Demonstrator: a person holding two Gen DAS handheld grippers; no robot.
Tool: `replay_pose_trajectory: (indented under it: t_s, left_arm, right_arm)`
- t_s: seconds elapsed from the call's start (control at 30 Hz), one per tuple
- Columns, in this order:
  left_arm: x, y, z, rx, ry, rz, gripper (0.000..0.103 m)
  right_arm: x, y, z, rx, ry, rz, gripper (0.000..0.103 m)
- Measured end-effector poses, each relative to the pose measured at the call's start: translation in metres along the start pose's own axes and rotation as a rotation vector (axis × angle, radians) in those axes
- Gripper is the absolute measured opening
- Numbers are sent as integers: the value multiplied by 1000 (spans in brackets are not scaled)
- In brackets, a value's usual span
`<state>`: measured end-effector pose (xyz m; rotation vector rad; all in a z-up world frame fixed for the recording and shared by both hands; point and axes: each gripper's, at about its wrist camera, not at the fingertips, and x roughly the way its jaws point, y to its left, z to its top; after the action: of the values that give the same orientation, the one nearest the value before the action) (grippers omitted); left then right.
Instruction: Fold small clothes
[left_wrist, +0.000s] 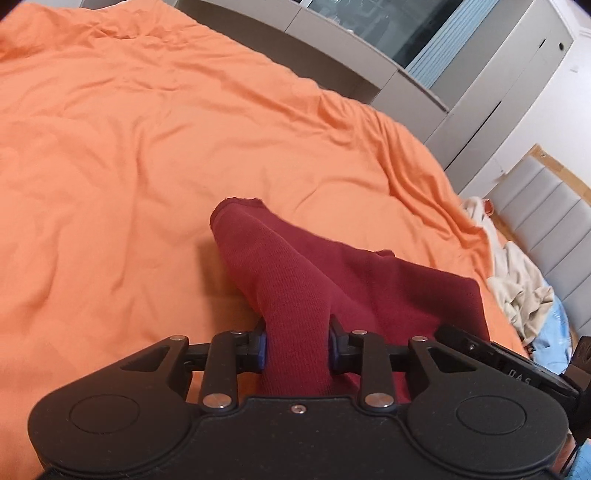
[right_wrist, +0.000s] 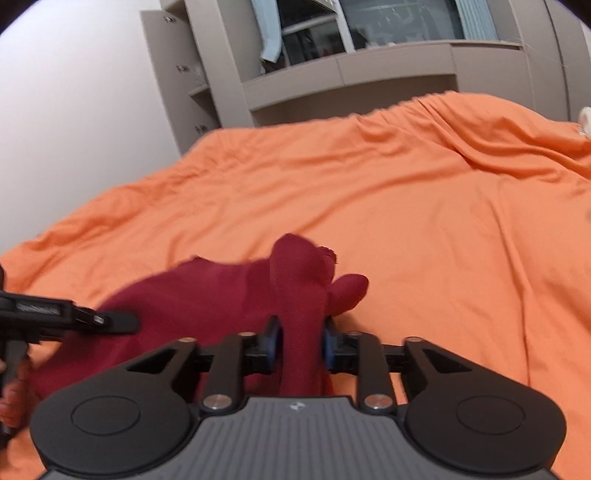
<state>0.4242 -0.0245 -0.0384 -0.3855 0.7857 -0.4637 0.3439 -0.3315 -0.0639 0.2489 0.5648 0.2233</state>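
Here, left tool (left_wrist: 296, 345) and right tool (right_wrist: 301, 343) each pinching dark red garment (left_wrist: 369, 280), its lower part hidden.

The black left gripper (left_wrist: 297, 349), blue-padded fingers (left_wrist: 261, 349) pinched together, clamps a bunched dark red knit garment (left_wrist: 295, 295). The black right gripper (right_wrist: 302, 345) pinches the same fabric, beside the left.

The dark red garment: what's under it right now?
Under the dark red garment lies the orange bedspread, shadowed where the cloth is lifted by the left gripper and right gripper. Anything beneath its draped part is covered.
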Motion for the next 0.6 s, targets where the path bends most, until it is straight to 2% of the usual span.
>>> replay_pose_trajectory:
  t_s: [0.13, 0.27, 0.33, 0.6]
  left_arm:
    - [1, 0, -2, 15, 12, 28, 42]
    - [4, -5, -4, 47, 16, 72, 54]
    - [2, -6, -6, 60, 8, 93, 65]
    - [-6, -15, -4, 106, -26, 169, 89]
  right_arm:
    - [4, 0, -10, 1, 27, -21, 60]
    - [1, 7, -14, -29, 25, -42, 72]
    - [-1, 9, -15, -39, 17, -56, 79]
    - [-11, 6, -16, -13, -15, -85, 97]
